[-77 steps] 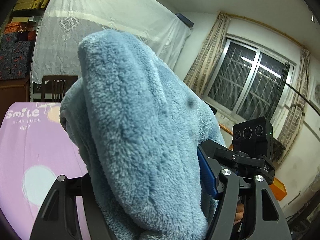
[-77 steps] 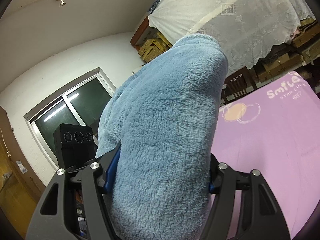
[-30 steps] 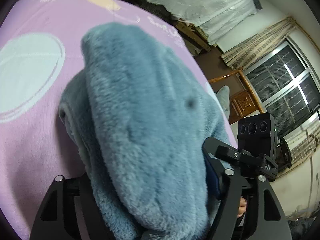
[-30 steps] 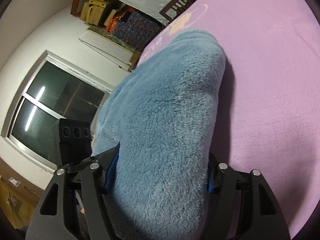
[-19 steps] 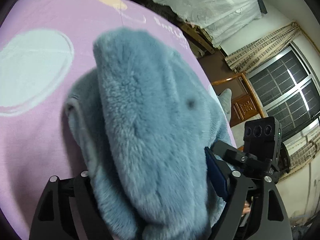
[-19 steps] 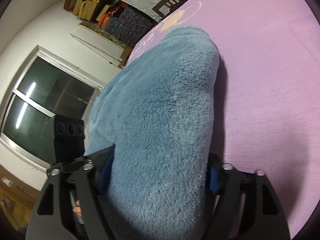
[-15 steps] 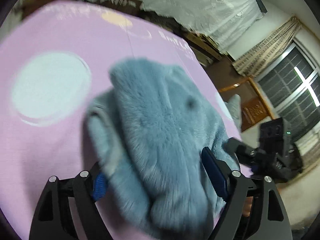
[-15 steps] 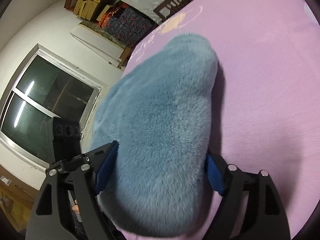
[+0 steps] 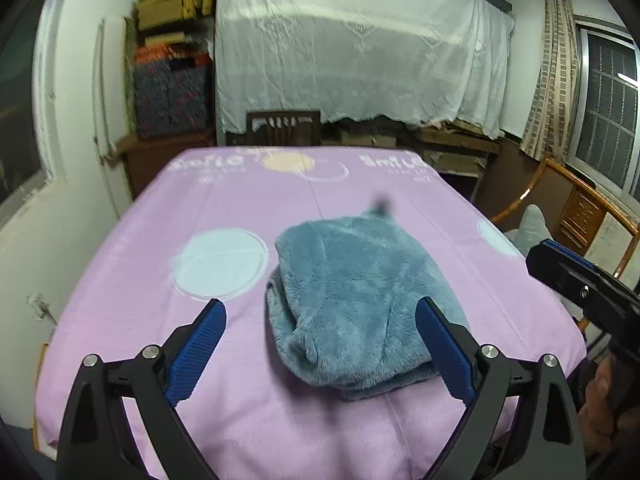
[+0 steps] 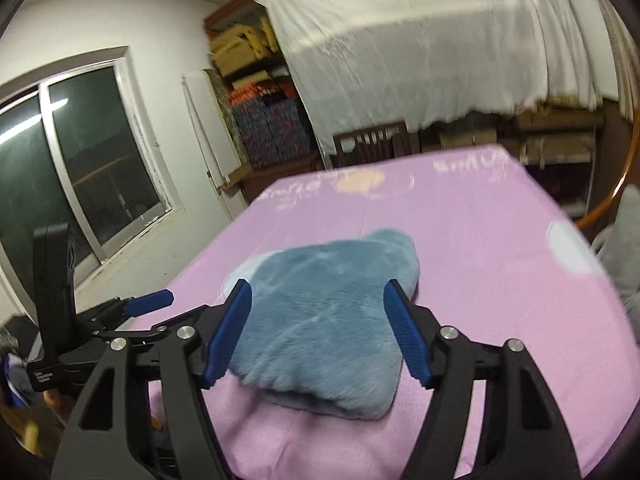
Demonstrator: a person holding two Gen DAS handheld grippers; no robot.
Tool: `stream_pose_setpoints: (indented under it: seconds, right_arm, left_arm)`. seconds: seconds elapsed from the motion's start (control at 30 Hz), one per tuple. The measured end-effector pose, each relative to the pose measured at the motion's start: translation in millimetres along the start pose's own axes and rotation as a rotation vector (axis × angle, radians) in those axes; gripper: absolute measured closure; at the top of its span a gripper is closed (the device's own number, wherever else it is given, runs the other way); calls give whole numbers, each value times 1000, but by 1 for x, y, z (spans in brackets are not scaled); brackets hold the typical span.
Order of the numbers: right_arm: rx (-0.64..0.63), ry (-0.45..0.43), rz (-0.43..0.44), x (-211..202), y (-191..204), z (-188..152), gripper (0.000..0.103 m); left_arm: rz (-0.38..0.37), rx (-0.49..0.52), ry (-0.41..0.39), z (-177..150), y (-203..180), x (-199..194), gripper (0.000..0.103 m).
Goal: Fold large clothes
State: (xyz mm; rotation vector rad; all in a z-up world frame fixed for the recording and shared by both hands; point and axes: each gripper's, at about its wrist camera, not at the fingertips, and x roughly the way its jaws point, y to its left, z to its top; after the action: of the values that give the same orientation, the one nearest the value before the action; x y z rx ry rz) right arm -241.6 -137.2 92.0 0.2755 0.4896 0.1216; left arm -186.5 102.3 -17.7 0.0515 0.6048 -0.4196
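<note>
A folded blue fleece garment (image 9: 356, 300) lies in a bundle on the pink-sheeted table (image 9: 240, 240), near its front edge. My left gripper (image 9: 320, 344) is open and empty, its blue pads (image 9: 200, 340) apart just short of the bundle. My right gripper (image 10: 320, 332) is open and empty too, hovering in front of the same garment (image 10: 320, 328). The right gripper's body shows at the right edge of the left wrist view (image 9: 580, 284); the left gripper's body shows at the left of the right wrist view (image 10: 80, 320).
A wooden chair (image 9: 284, 128) stands behind the table's far edge. A white cloth (image 9: 360, 52) covers furniture at the back. Stacked boxes (image 9: 172, 80) fill shelves at the back left. A wooden bench with a grey cushion (image 9: 560, 220) stands at the right.
Both grippers held the fleece garment up, lowered it onto the pink sheet, opened and drew back. The garment now rests on the table, free of both.
</note>
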Motion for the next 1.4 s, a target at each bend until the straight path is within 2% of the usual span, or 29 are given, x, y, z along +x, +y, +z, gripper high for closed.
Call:
stream_pose_setpoints:
  seconds: [0.07,0.2,0.27,0.33,0.47,0.6,0.8,1.1,1.4]
  right_arm:
    - [-22,-19,-13,-12,9,-7,36]
    - [-40,-52,-88,-36,18,-22,26]
    - [-16,-54,-130,-38,17,-28,25]
    - [10,-30,-158,-34,17,-37,24]
    - [30,31,-150,-31,22,-52,20]
    - [-11,29,-155,-37,35,-60,15]
    - [-2,-1,-156,-44,29,-60,11]
    - [48,65,-139,-24,10,-68,10]
    - [-15,63,-160,-22,24,-72,10]
  left_arm:
    - [46,3,-27,-5,-3,-13,5]
    - [89,-20,-33,-19,0,-23,4]
    - [102,-26,-28,-28,2,-29,4]
    - [126,-9,-33,-37,0,-35,4]
    - [188,31,-86,-49,-5,-49,4]
    - [193,17,-100,-49,-2,-55,4]
    - [207,-4,-73,-48,0,-43,4]
    - [192,24,-2,-51,-6,-20,4]
    - [189,18,-4,-52,-5,-21,4]
